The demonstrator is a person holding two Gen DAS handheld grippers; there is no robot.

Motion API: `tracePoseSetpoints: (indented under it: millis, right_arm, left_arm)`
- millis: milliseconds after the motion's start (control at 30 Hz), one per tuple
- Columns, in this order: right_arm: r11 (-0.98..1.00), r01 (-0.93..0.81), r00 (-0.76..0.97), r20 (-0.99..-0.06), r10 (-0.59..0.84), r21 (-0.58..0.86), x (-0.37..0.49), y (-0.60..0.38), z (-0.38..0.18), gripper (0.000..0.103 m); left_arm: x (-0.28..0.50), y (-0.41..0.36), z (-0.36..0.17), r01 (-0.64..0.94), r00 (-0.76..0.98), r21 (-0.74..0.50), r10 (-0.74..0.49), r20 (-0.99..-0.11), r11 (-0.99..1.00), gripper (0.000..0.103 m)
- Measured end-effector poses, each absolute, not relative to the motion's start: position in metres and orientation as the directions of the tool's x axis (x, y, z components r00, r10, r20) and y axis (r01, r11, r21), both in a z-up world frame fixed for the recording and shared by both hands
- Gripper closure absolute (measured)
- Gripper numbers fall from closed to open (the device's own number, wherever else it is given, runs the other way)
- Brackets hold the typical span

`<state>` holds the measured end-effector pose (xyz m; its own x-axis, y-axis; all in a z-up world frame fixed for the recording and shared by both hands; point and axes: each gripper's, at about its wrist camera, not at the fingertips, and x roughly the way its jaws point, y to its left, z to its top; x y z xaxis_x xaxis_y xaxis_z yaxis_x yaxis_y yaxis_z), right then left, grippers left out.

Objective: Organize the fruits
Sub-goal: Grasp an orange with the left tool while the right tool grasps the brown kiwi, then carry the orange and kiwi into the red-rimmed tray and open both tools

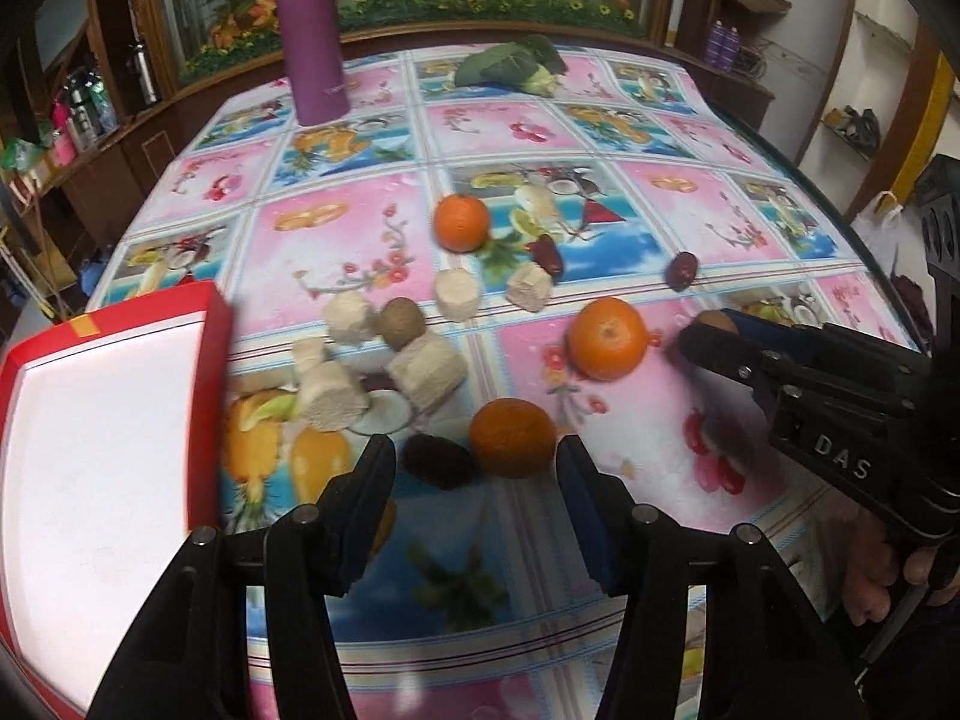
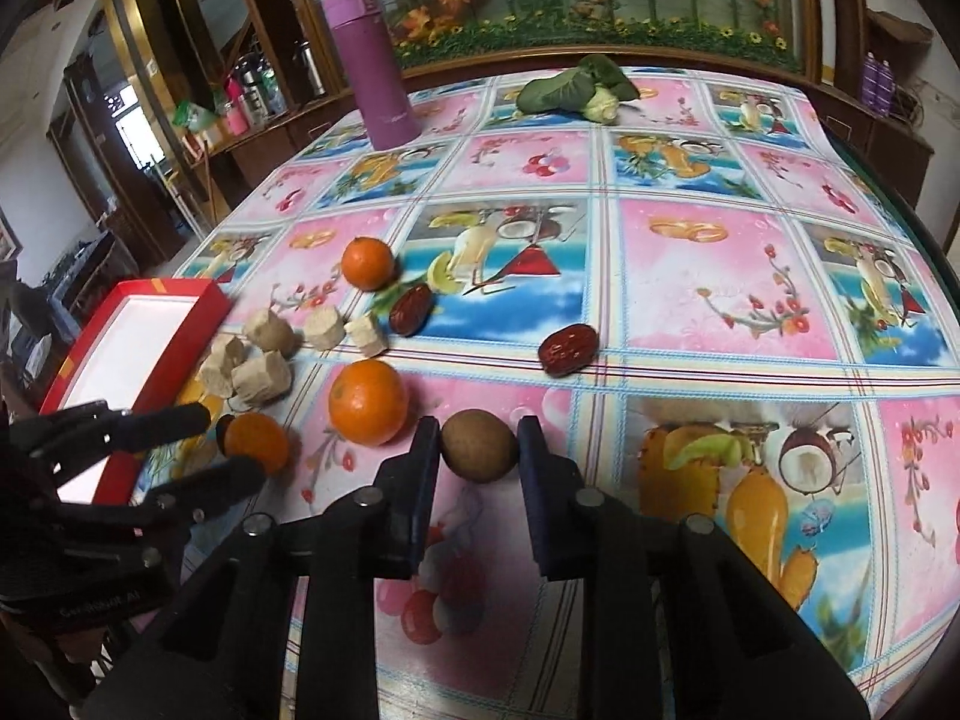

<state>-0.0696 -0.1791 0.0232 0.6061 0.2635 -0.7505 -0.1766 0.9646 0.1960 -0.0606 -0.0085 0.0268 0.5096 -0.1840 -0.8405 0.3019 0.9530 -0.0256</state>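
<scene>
My left gripper is open, low over the table, its fingers on either side of an orange and a dark date. The right wrist view shows that left gripper open around the same orange. My right gripper is shut on a round brown fruit resting on the tablecloth, and the right gripper also shows in the left wrist view. Two more oranges, two red dates and another brown fruit lie loose.
A red box with a white inside sits at the left edge. Several pale cut chunks are heaped beside it. A purple flask and a leafy green vegetable stand at the far side. A hand holds the right gripper.
</scene>
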Motion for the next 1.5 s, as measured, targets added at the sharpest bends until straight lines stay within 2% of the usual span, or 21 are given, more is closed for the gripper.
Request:
tracePoseSetpoints:
  millis: [300, 367, 533, 600, 633, 667, 1233, 1400, 1500]
  right_arm:
    - [0.963, -0.134, 0.607, -0.748, 0.268, 0.236, -0.067, -0.190, 0.022, 0.075]
    - [0.963, -0.135, 0.611, -0.745, 0.266, 0.233, -0.067, -0.190, 0.022, 0.075]
    - [0.963, -0.138, 0.620, -0.738, 0.265, 0.230, -0.068, -0.190, 0.023, 0.075]
    - [0.961, -0.143, 0.628, -0.729, 0.271, 0.235, -0.069, -0.190, 0.025, 0.075]
    - [0.959, -0.148, 0.633, -0.723, 0.279, 0.241, -0.070, -0.190, 0.026, 0.075]
    - [0.958, -0.152, 0.638, -0.717, 0.282, 0.242, -0.071, -0.190, 0.027, 0.075]
    - [0.962, -0.152, 0.658, -0.703, 0.269, 0.226, -0.071, -0.186, 0.028, 0.075]
    - [0.961, -0.161, 0.661, -0.698, 0.275, 0.226, -0.073, -0.186, 0.029, 0.075]
    - [0.959, -0.163, 0.657, -0.700, 0.280, 0.231, -0.073, -0.185, 0.029, 0.075]
  left_arm:
    - [-0.051, -0.013, 0.013, 0.300, 0.473, -0.050, -0.194, -0.859, 0.953, 0.047]
    - [-0.054, -0.015, 0.013, 0.313, 0.485, -0.038, -0.194, -0.852, 0.949, 0.055]
    - [-0.057, -0.012, 0.017, 0.307, 0.512, -0.030, -0.192, -0.837, 0.951, 0.058]
    - [-0.060, -0.012, 0.023, 0.305, 0.544, -0.006, -0.180, -0.820, 0.952, 0.062]
    - [-0.061, -0.011, 0.026, 0.305, 0.555, -0.004, -0.181, -0.812, 0.952, 0.080]
    - [-0.062, -0.010, 0.029, 0.307, 0.558, -0.011, -0.189, -0.808, 0.952, 0.093]
    - [-0.069, 0.005, 0.035, 0.279, 0.579, -0.019, -0.185, -0.794, 0.960, 0.089]
    - [-0.069, 0.005, 0.034, 0.273, 0.581, -0.014, -0.177, -0.795, 0.962, 0.081]
    - [-0.070, 0.005, 0.034, 0.268, 0.581, -0.013, -0.172, -0.796, 0.963, 0.071]
